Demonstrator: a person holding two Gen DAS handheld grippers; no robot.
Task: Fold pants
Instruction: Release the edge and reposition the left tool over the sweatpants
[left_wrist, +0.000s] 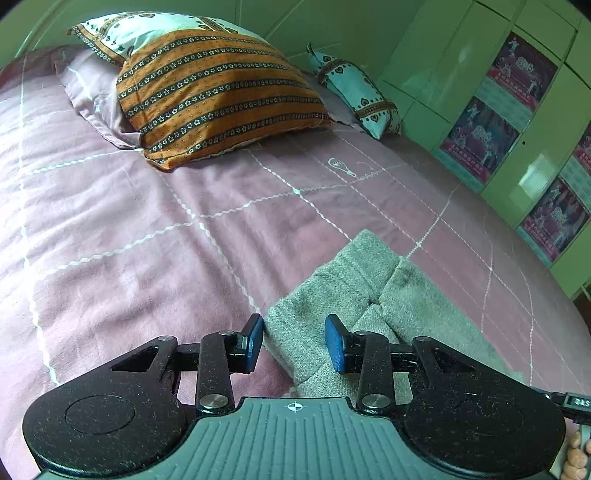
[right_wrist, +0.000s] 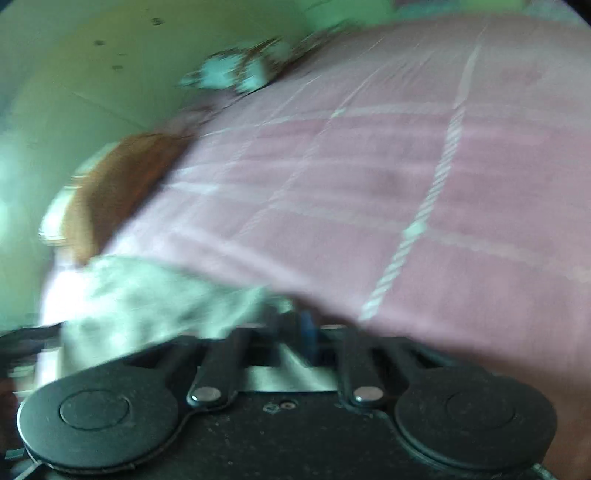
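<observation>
Grey knit pants (left_wrist: 354, 295) lie folded on the pink bedspread (left_wrist: 147, 229), reaching from the lower middle toward the right. My left gripper (left_wrist: 293, 343) is open, its blue pads just above the near edge of the pants, holding nothing. The right wrist view is badly blurred. There my right gripper (right_wrist: 295, 328) looks shut, with pale grey pants fabric (right_wrist: 147, 295) bunched at its fingertips and trailing left.
An orange striped pillow (left_wrist: 218, 92) and a white heart-print pillow (left_wrist: 354, 92) lie at the head of the bed. Green cupboards with pink posters (left_wrist: 517, 122) stand along the right side. The bed's edge curves down on the right.
</observation>
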